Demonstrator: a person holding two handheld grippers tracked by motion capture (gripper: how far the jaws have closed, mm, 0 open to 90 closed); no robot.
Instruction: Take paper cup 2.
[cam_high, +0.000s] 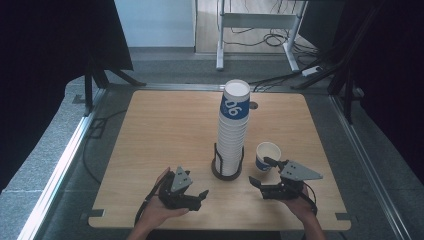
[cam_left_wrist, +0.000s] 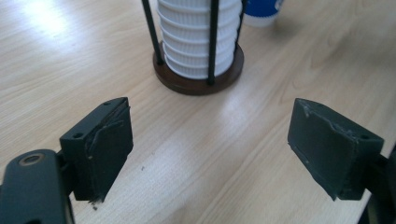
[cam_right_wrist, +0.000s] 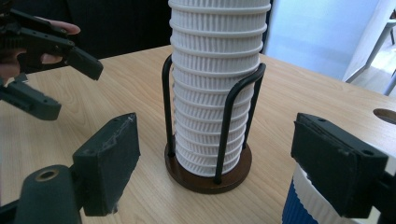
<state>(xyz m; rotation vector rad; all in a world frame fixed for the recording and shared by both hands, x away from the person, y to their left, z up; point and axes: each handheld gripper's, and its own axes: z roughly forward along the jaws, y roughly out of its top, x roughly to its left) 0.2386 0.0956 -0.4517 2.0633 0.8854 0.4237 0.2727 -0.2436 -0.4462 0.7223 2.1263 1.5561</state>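
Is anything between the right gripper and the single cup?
Nothing visible. The right gripper is right beside the single cup, its far jaw at the cup's side, jaws apart. The cup stack stands off to the left.

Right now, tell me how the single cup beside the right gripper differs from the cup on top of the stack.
The single cup stands mouth up on the table, while the top cup sits upside down, bottom up. The single cup stands alone and low beside the right gripper; the top cup crowns a tall stack in the wire holder. Both are white ribbed paper cups with a blue band.
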